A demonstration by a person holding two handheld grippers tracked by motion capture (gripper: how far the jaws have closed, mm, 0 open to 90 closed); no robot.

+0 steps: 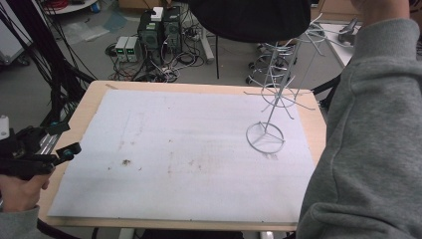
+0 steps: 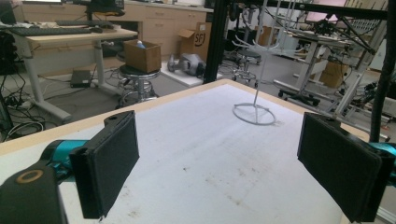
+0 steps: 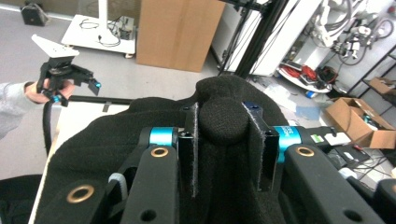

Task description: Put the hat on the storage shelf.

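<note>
Above the far side of the counter point(image 1: 199, 87), the right tongs point(image 3: 224, 140) are clamped on a fold of a black hat point(image 3: 219, 116), held high, probably to bring it over the white wire rack point(image 1: 271, 104) standing near the far right corner. By the near left edge, the left tongs point(image 1: 62, 142) hang level, spread apart and empty, seemingly waiting.
</note>
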